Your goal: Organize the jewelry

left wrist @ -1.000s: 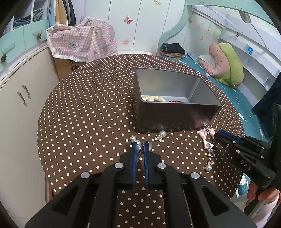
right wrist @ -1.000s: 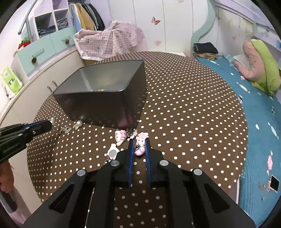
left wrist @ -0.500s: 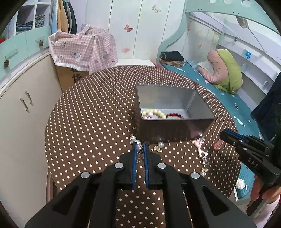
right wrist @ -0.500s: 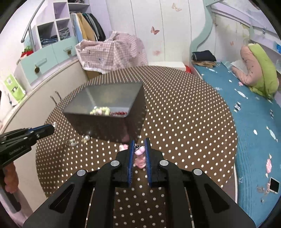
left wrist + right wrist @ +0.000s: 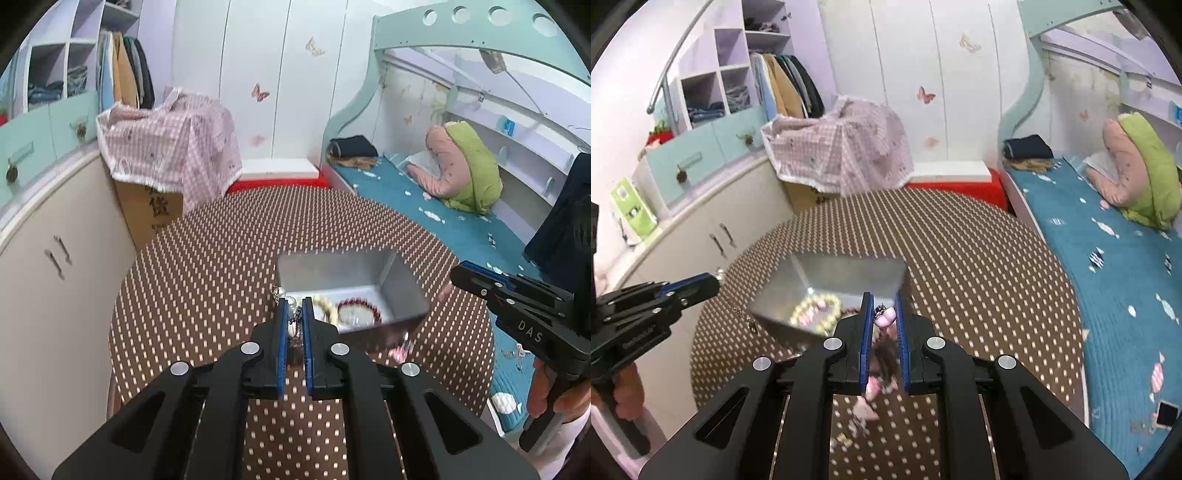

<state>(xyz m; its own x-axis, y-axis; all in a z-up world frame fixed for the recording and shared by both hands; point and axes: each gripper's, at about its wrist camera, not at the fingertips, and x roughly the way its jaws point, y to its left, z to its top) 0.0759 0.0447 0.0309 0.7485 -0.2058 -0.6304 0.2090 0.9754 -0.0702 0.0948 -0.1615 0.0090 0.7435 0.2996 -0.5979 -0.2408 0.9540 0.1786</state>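
Note:
A grey metal tin (image 5: pixel 402 291) (image 5: pixel 886 273) stands on the round brown polka-dot table (image 5: pixel 207 273) (image 5: pixel 979 266). Inside lie a cream bead bracelet (image 5: pixel 816 314) (image 5: pixel 327 308) and a red bead bracelet (image 5: pixel 358 312). My left gripper (image 5: pixel 294 308) is shut on a pearl earring with a chain (image 5: pixel 293 317), held above the tin's near left corner. My right gripper (image 5: pixel 882 308) is shut on a pink cat charm (image 5: pixel 884 317), lifted over the tin's near right corner. More pink charms (image 5: pixel 871 391) lie blurred on the table below it.
White cupboards (image 5: pixel 48 266) curve along the table's left side. A cardboard box under a pink checked cloth (image 5: pixel 170 147) stands behind the table. A bed with a blue cover (image 5: pixel 1115 258) runs along the right. A phone (image 5: pixel 1167 413) lies on the bed's near part.
Both grippers have risen from the table with their jewelry, so the tin looks smaller and its inside shows. The pearl earring and the pink charm left the tabletop.

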